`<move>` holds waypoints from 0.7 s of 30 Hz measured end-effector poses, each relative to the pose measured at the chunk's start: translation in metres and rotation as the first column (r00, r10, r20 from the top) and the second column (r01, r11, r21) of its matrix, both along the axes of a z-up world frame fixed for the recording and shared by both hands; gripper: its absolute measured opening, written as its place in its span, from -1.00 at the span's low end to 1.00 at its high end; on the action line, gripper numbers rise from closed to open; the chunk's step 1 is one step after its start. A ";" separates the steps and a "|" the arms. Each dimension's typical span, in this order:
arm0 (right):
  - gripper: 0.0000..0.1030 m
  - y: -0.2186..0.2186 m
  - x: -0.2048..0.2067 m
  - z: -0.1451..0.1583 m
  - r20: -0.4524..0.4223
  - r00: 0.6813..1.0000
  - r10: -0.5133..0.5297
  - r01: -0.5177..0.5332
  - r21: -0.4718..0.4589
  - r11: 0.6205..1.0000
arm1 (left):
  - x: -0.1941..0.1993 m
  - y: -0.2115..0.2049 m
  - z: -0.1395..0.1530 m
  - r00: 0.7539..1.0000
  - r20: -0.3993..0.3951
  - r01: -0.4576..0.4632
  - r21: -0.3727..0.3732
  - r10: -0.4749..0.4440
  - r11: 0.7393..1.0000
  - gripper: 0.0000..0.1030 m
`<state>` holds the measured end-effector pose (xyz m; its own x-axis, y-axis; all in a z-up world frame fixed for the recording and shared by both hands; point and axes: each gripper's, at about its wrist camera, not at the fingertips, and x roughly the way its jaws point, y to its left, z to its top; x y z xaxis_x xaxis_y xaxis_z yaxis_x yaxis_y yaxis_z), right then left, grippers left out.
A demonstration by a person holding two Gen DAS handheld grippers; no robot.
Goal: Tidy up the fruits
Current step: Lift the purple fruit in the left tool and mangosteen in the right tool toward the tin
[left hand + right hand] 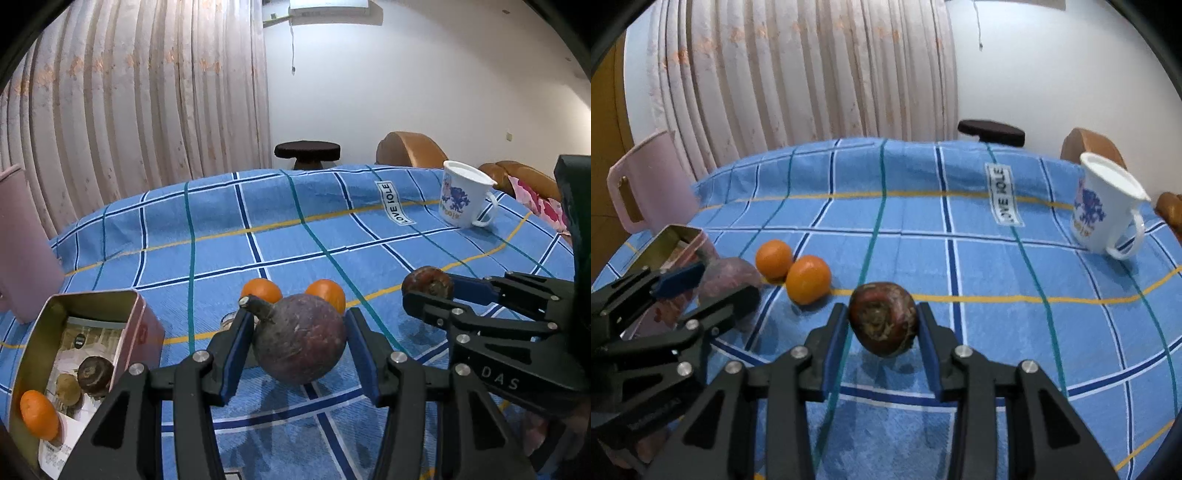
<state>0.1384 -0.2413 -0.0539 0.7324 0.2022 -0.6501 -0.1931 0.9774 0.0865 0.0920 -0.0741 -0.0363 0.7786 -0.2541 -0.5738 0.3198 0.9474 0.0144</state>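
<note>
Left gripper (pixel 299 339): jaws around purple fruit (pixel 301 338).
Right gripper (pixel 882 328): clamps brown fruit (pixel 882 323).
Tin (pixel 26 354): contents (lower left) left view only.
Cloth label (pixel 393 202): "LOVE IOLE".

Two oranges (pixel 792 271) lie right of the tin (pixel 674 240).
</note>
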 end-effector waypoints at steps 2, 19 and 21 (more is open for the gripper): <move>-0.22 0.000 -0.004 0.003 0.024 1.000 0.007 -0.008 0.010 1.000 | -0.003 0.001 0.001 1.000 0.005 -0.002 -0.001 0.002 1.000 0.03; -0.22 0.013 -0.026 0.015 0.132 0.990 0.052 -0.057 0.033 0.998 | -0.027 0.017 0.007 0.997 0.053 -0.047 -0.033 0.049 0.998 0.03; -0.22 0.017 -0.027 0.014 0.128 0.990 0.060 -0.065 0.036 0.997 | -0.029 0.021 0.007 0.997 0.050 -0.049 -0.040 0.051 0.998 0.03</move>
<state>0.1115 -0.2246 -0.0395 0.7933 0.2742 -0.5436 -0.2659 0.9592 0.0958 0.0629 -0.0533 -0.0290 0.8187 -0.2350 -0.5239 0.2717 0.9624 -0.0072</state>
